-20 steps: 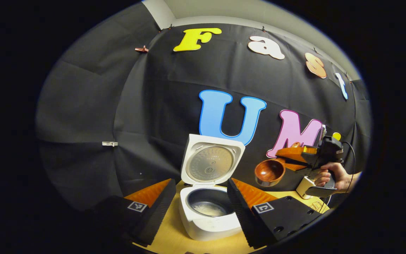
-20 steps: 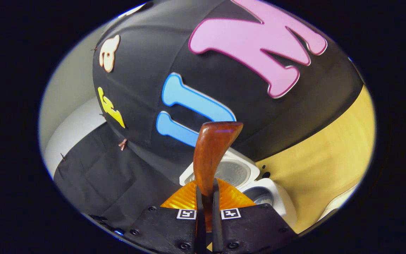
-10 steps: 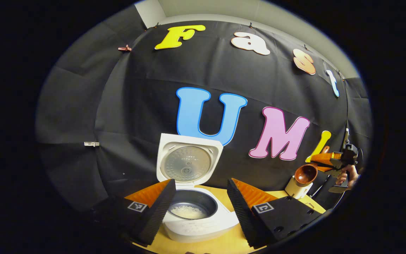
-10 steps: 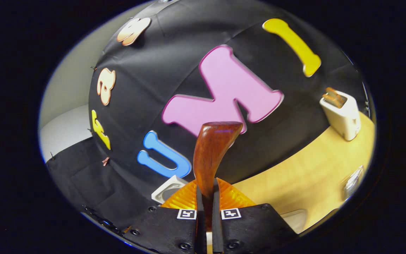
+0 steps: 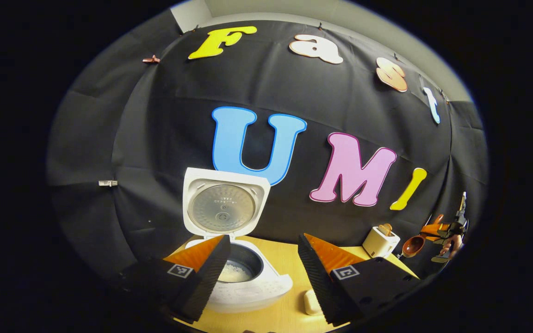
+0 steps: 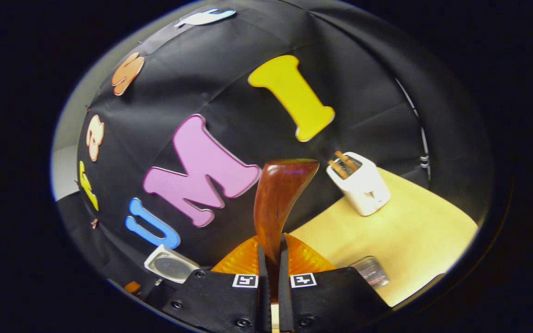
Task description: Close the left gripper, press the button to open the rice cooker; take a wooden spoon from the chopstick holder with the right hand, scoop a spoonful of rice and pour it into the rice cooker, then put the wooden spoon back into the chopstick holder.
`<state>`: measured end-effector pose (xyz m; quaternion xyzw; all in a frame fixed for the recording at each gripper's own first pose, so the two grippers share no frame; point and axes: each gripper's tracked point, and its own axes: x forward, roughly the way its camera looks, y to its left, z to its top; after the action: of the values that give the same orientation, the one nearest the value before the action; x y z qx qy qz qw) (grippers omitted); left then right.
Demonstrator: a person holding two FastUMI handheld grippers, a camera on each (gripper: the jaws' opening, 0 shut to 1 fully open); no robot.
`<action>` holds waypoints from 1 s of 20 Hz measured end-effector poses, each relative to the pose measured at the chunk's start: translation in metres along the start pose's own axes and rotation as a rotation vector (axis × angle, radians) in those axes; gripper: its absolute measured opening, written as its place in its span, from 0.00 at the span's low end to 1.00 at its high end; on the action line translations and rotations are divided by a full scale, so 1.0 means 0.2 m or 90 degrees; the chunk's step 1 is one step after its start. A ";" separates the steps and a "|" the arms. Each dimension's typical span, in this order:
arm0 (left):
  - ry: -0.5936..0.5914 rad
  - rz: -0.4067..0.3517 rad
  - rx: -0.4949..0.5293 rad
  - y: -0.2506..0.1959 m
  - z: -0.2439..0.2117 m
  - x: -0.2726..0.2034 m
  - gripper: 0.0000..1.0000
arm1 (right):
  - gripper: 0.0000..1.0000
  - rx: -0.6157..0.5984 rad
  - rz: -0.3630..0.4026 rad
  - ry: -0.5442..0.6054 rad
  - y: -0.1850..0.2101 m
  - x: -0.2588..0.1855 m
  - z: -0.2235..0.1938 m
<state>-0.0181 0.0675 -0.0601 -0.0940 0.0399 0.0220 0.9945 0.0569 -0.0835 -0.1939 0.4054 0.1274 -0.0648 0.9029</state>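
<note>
Glossy reddish-brown spoon (image 6: 278,199) clamped by its handle in right gripper (image 6: 271,259); left gripper (image 5: 259,263) gapes wide before open white cooker (image 5: 248,286)

Staged recording booth, not a real kitchen: black cloth wall (image 5: 164,129) pinned up w/ small clips, pale plain room wall (image 5: 340,18) showing above it. Light wooden tabletop (image 6: 414,222) carries kitchen props: white rice cooker w/ lid up (image 5: 229,222) at left, white boxy chopstick holder (image 6: 361,185) w/ wooden utensils far right, near the cloth.
</note>
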 end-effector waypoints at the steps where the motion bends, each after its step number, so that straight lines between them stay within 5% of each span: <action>1: 0.003 0.001 0.004 -0.02 0.00 0.00 0.93 | 0.11 -0.021 -0.023 0.000 -0.09 0.01 -0.01; 10: 0.030 0.019 0.031 -0.13 -0.02 -0.01 0.93 | 0.11 -0.111 -0.119 0.050 -0.58 0.17 -0.22; 20: 0.045 0.030 0.047 -0.13 -0.03 0.05 0.93 | 0.14 -0.111 -0.167 0.122 -0.80 0.29 -0.49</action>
<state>-0.0072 0.0405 -0.0623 -0.0569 0.0778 0.0406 0.9945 0.0592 -0.1168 -0.3875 0.3098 0.2699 -0.1315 0.9022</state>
